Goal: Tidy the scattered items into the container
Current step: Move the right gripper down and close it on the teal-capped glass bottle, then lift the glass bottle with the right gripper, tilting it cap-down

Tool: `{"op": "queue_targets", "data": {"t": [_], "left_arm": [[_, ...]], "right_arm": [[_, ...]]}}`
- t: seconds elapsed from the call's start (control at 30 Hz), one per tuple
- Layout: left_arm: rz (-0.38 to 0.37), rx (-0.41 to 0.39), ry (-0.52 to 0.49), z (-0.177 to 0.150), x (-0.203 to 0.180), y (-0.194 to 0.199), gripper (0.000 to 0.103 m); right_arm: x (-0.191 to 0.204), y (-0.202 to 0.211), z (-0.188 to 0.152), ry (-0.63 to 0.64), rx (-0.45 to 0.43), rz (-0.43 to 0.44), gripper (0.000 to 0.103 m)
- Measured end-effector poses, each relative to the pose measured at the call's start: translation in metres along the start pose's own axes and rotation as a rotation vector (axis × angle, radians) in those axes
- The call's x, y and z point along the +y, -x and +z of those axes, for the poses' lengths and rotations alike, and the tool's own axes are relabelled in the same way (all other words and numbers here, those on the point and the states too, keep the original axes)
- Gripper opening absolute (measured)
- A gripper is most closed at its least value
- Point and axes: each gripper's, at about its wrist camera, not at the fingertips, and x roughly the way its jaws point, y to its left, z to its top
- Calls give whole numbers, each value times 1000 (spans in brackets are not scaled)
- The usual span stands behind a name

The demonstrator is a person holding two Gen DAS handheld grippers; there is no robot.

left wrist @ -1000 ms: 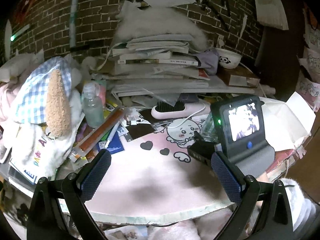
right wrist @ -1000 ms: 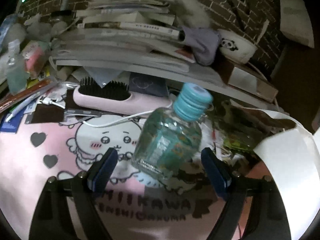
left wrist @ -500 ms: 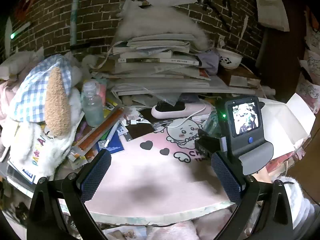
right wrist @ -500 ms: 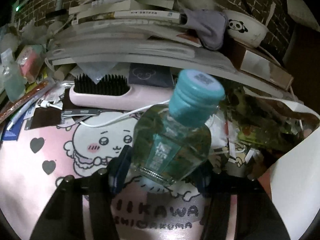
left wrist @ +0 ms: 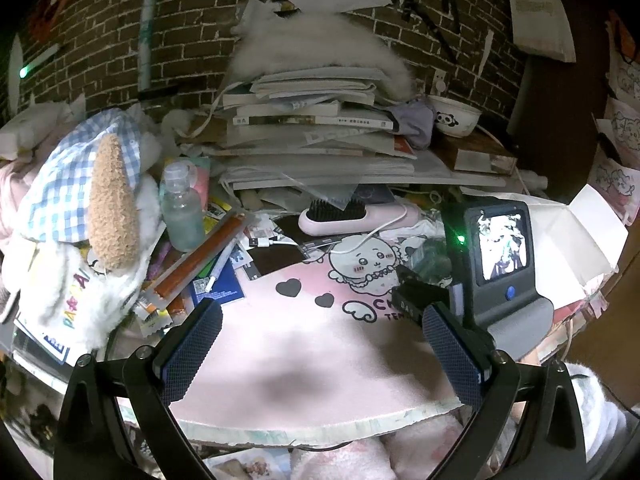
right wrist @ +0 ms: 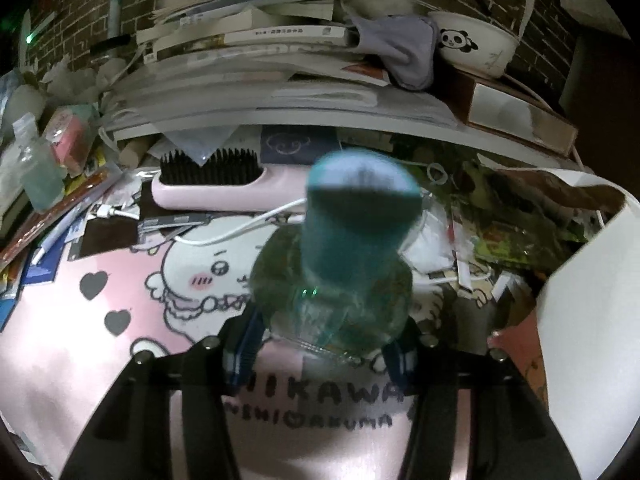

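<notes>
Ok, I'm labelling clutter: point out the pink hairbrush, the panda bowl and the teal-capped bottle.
pink hairbrush (right wrist: 208,196): right wrist view, on its pink body.
panda bowl (right wrist: 476,46): right wrist view, on its outer wall.
teal-capped bottle (right wrist: 332,300): right wrist view, on its clear body.

1. On my right wrist view, the bottle (right wrist: 340,276) is motion-blurred; I cannot read its label, and its base is hidden behind the right gripper (right wrist: 320,344).
2. The bottle hides the middle of the mat (right wrist: 100,340) print and part of the white cable (right wrist: 240,232).
3. On my left wrist view, the other gripper's screen unit (left wrist: 500,256) covers the bottle almost entirely.
4. The book stack (left wrist: 312,136) spine text is too small to read.
5. The plush toy (left wrist: 80,220) is cut off by the left edge.
</notes>
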Motion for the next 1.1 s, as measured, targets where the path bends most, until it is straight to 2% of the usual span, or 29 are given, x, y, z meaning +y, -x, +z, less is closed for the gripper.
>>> {"op": "queue_targets", "data": {"t": [0.23,0.5,0.77,0.93,1.03,1.1], "left_arm": [[-8,1,-9,-1,-3,0,100],[-2,-2,-1,-1,-1,1,100],[-4,-1,-3,-1,0,2,100],[-4,-2,-3,-1,0,2,100],[-3,-3,-5,-1,-1,3,100],[-3,-4,-6,0,0,3,100]], "right_arm": [[-2,8,-9,-46,21,76,47],[1,-1,-19,-50,44,86,46],[-2,0,-23,-63,21,87,46],[1,3,-26,-46,11,58,46],[0,4,-27,-53,15,48,48],[1,5,-28,-51,8,25,53]]}}
